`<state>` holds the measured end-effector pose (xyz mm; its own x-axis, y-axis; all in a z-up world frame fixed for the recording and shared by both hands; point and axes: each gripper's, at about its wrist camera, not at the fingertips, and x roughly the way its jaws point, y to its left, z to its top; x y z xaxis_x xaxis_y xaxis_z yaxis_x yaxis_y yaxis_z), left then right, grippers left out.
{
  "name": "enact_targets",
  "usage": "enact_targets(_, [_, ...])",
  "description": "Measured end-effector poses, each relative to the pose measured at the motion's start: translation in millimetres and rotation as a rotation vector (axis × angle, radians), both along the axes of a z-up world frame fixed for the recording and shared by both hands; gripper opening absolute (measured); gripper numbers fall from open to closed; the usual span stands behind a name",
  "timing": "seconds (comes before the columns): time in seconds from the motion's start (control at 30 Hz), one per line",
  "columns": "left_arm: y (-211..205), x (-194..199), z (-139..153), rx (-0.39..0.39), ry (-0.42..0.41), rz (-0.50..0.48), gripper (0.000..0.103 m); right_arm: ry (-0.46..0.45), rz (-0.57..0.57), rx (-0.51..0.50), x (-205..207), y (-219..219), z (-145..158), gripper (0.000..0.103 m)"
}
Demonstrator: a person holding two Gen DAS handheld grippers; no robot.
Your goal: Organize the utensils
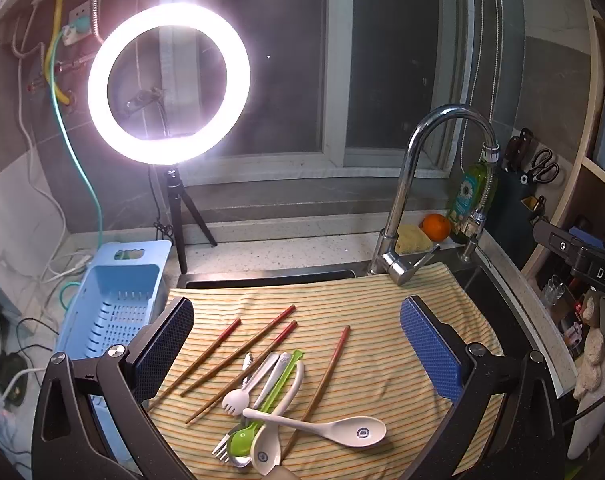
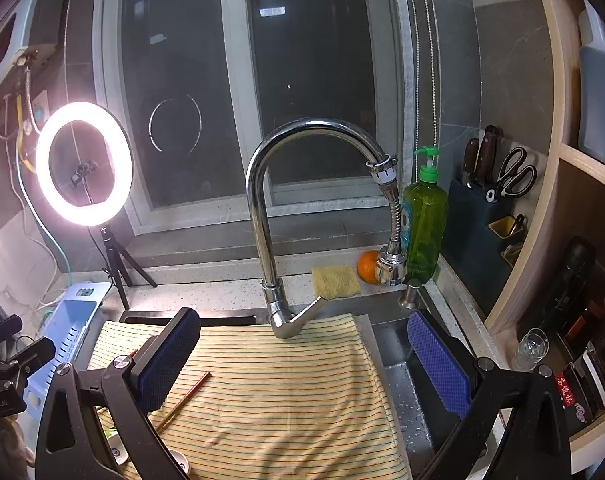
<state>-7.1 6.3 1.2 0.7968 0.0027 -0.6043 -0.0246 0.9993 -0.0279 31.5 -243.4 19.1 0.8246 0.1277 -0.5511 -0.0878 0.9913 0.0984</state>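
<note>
Both hand-held grippers, left [image 1: 296, 344] and right [image 2: 302, 360], gape empty; best start with one stray chopstick [image 1: 320, 384], lower centre, pinching mid-shaft.

Both grippers look alike: the left gripper [image 1: 298, 344] and right gripper [image 2: 302, 360] have matte black, speckled, angular arms with triangular cut-outs, round silver screws [image 1: 117, 351] at the joints, and blue honeycomb-textured pads [image 1: 430, 354] on the fingers.

The metal fork [image 1: 238, 446] lies half buried under spoons; the picture's bottom edge cuts off one white spoon [image 1: 265, 450]
</note>
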Motion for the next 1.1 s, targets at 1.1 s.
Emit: enact_targets(1.1, [-4.9,0.4,0.6,-0.007,0.001,-0.011,0.102,-0.011,0.008,-0.014,-2.4,4.4,-1.6,0.102])
